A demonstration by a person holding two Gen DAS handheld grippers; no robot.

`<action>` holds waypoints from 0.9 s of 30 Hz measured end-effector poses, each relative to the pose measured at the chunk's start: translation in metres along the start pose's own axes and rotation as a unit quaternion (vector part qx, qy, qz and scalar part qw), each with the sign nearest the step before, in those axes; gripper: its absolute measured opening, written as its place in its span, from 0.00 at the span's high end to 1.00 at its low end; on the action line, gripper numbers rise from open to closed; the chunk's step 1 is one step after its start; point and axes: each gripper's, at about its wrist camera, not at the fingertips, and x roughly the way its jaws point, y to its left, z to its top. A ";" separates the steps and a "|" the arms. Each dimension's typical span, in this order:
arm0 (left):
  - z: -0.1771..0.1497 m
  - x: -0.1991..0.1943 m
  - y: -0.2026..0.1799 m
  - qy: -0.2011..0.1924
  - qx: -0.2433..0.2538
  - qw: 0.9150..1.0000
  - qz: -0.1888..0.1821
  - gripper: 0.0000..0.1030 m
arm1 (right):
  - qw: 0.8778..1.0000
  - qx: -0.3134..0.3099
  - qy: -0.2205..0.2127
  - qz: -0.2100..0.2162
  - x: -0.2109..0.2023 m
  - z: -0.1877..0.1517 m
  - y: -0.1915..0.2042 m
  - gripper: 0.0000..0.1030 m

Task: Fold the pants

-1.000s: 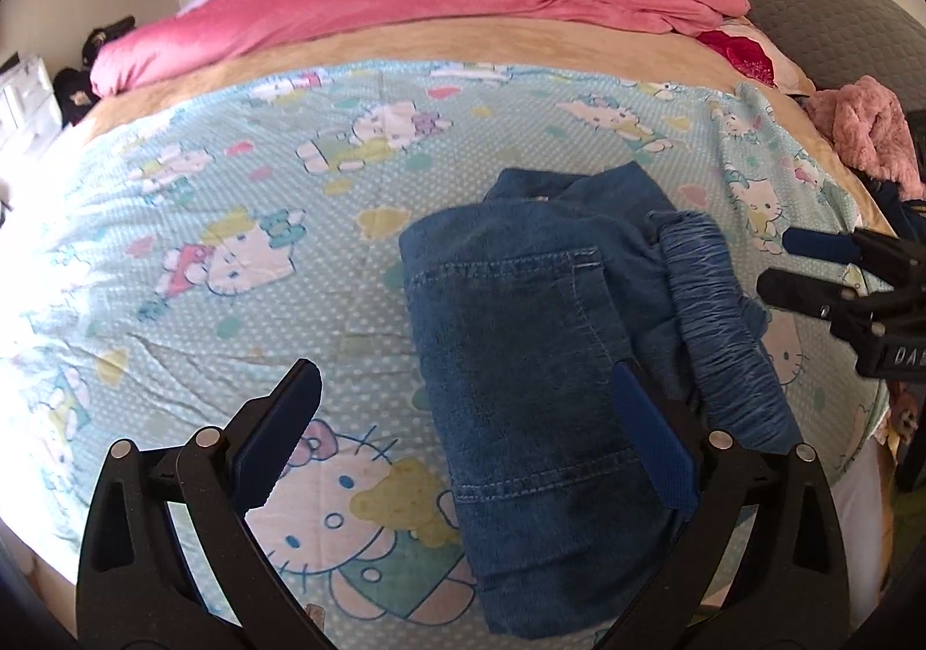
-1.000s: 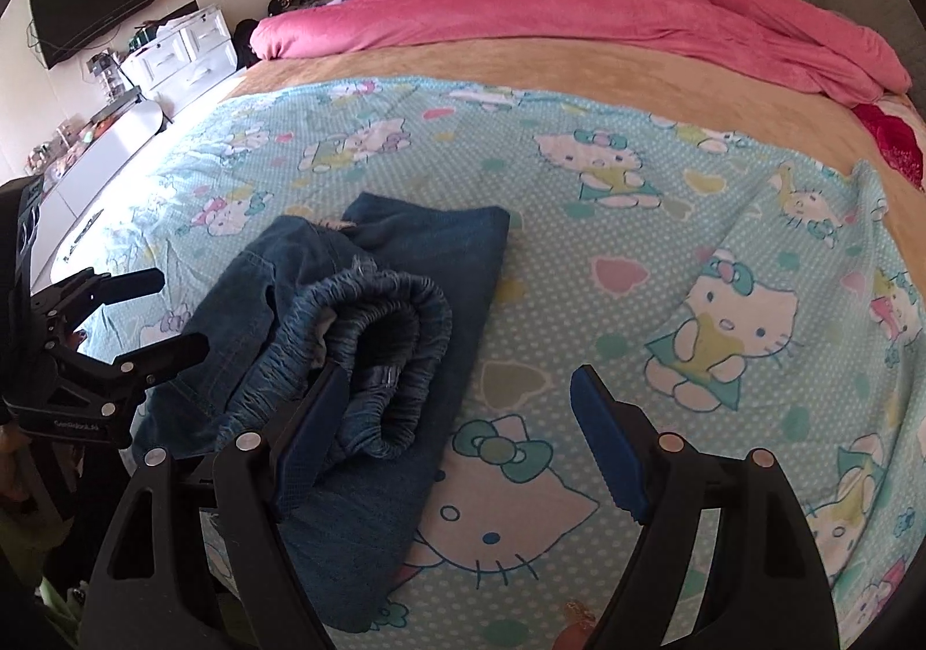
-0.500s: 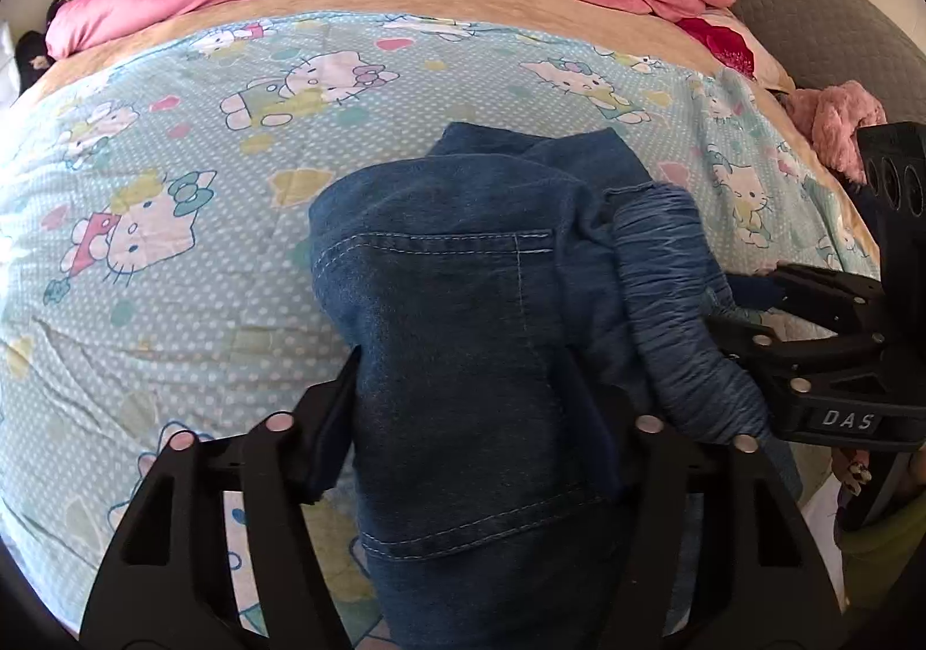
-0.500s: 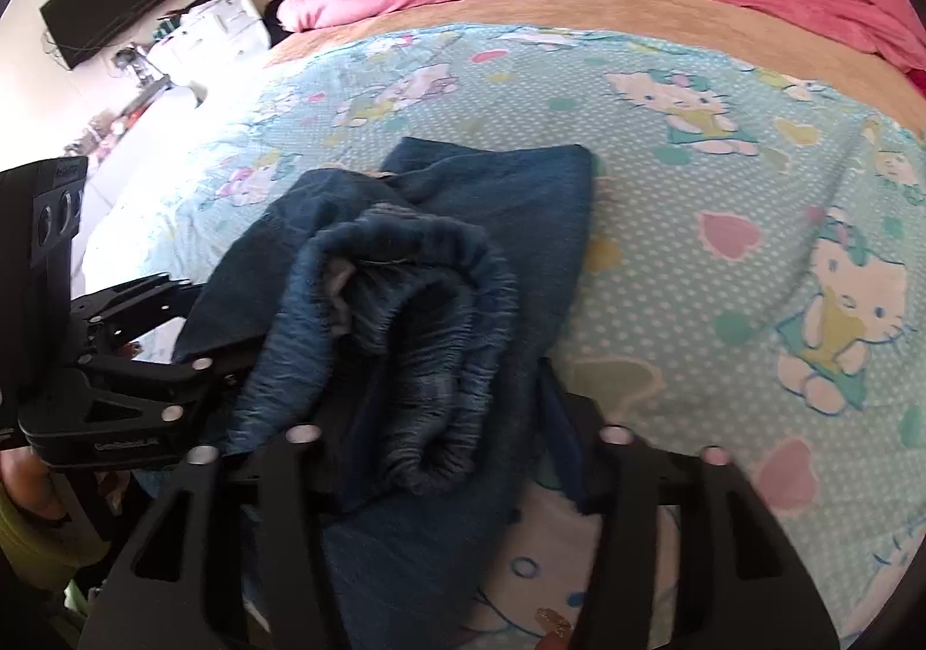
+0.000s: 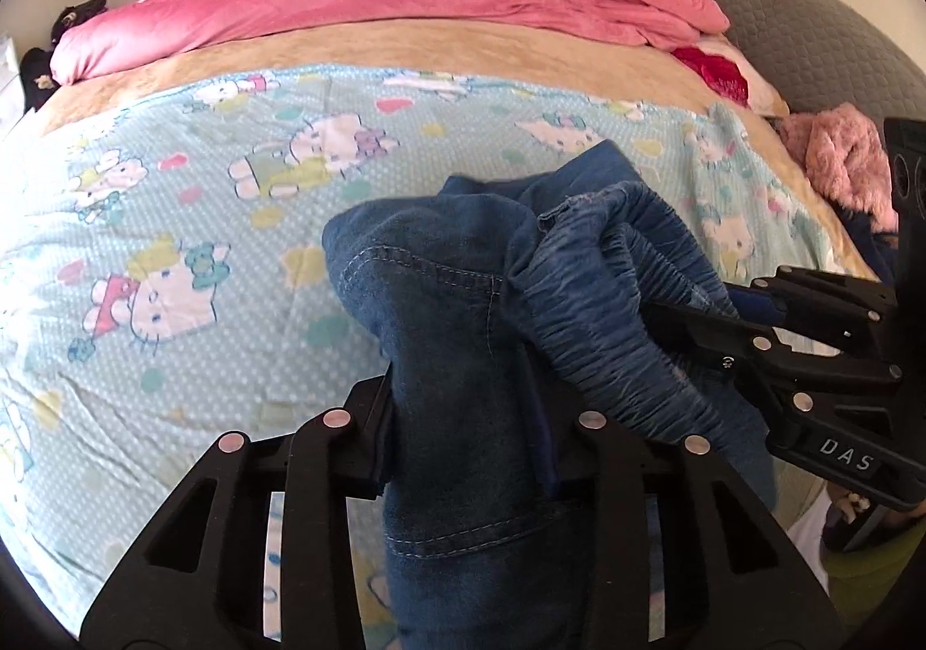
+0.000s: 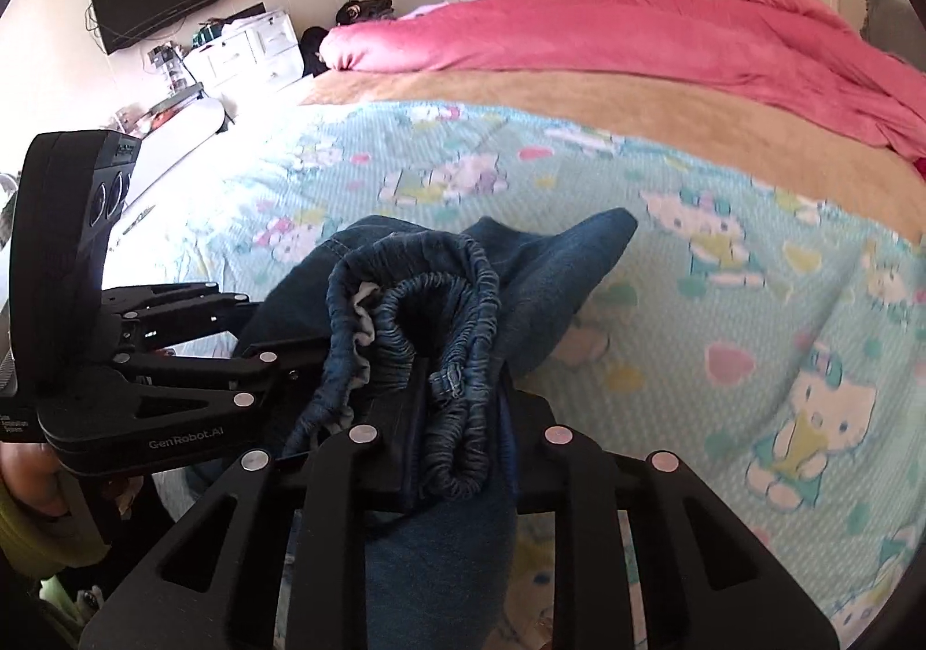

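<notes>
Both grippers clamp folded denim pants above a cartoon-print bed sheet

The left gripper (image 5: 469, 441) and right gripper (image 6: 457, 418), jaws having just been closing, each pinch a bunched fold of the pants (image 5: 463, 303), the right at the elastic waistband (image 6: 451, 303); the pads are buried in cloth and the lower edge is cut off. The pants hang over the sheet (image 5: 202, 221), well short of the pink duvet (image 5: 376, 2)

Bright daylight, strong fisheye bowing, black vignette corners.
Window glare blows out the white dresser (image 6: 254, 54) side; the far sheet (image 6: 636, 268) is motion-smeared.
</notes>
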 end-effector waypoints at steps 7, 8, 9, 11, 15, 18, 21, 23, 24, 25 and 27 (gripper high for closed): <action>0.035 -0.004 0.007 -0.027 0.001 1.000 0.007 0.75 | 1.000 -0.012 -0.023 -0.011 0.007 0.031 -0.008 0.81; 0.037 -0.003 0.008 -0.030 0.001 1.000 0.008 0.75 | 1.000 -0.012 -0.024 -0.012 0.009 0.033 -0.009 0.81; 0.041 -0.002 0.009 -0.033 0.002 0.999 0.009 0.75 | 1.000 -0.013 -0.023 -0.014 0.012 0.038 -0.011 0.81; 0.047 0.002 0.011 -0.036 0.003 0.999 0.011 0.75 | 0.999 -0.018 -0.024 -0.017 0.015 0.042 -0.013 0.81; 0.052 0.013 0.014 -0.031 0.001 0.999 0.009 0.75 | 0.999 -0.016 -0.013 -0.027 0.028 0.044 -0.019 0.81; 0.049 0.019 0.015 -0.026 0.001 1.000 0.010 0.75 | 0.999 -0.011 0.000 -0.032 0.037 0.041 -0.022 0.81; 0.044 0.024 0.017 -0.023 0.004 1.000 0.017 0.75 | 0.999 -0.006 0.007 -0.044 0.042 0.034 -0.026 0.78; 0.042 0.026 0.019 -0.022 0.002 1.000 0.019 0.75 | 0.999 0.005 0.007 -0.049 0.043 0.031 -0.031 0.76; 0.042 0.026 0.020 -0.021 0.001 1.000 0.020 0.75 | 0.998 0.014 0.009 -0.053 0.043 0.029 -0.034 0.74; 0.041 0.027 0.021 -0.020 0.001 1.000 0.022 0.75 | 0.998 0.019 0.011 -0.055 0.044 0.028 -0.037 0.74; 0.039 0.028 0.021 -0.018 0.002 1.000 0.025 0.74 | 0.998 0.026 0.014 -0.059 0.045 0.025 -0.041 0.70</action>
